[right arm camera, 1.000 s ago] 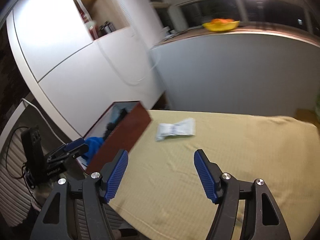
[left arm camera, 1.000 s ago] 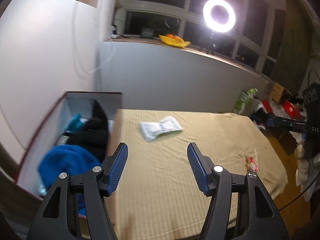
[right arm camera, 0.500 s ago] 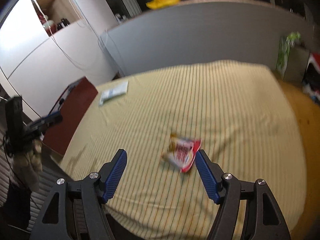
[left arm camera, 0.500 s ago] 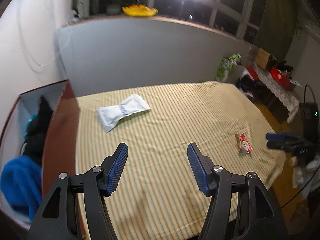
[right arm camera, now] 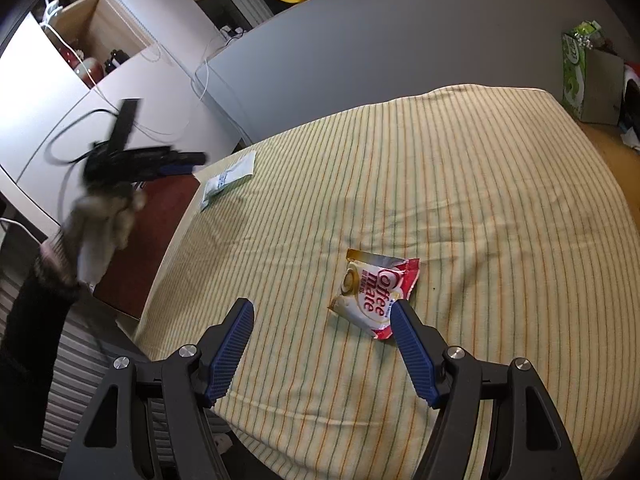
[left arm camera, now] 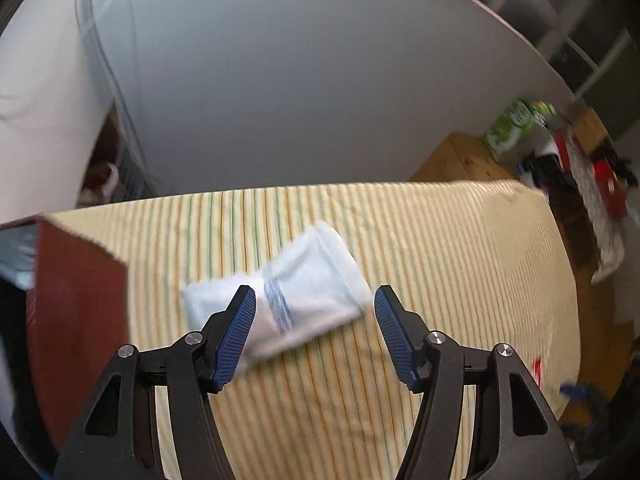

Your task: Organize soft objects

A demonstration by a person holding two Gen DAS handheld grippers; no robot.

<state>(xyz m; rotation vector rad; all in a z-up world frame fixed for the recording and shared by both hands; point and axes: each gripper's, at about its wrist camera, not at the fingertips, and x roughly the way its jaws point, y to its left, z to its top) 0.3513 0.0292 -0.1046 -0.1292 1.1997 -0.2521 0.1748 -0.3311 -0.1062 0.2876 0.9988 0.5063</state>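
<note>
Left tongs [left arm camera: 314, 320] hang spread wide above the white soft pack [left arm camera: 288, 300], which lies on the striped tabletop [left arm camera: 460, 260] with the red-brown box [left arm camera: 76, 300] at nine o'clock. Right tongs [right arm camera: 322, 332] gape too, the coffee creamer sachet [right arm camera: 372, 290] lying just off their one o'clock tip, ungripped.

Tissue pack [left arm camera: 304, 300] on the bed [right arm camera: 460, 184] beside the box [left arm camera: 76, 312], creamer sachet [right arm camera: 372, 292] well apart
</note>
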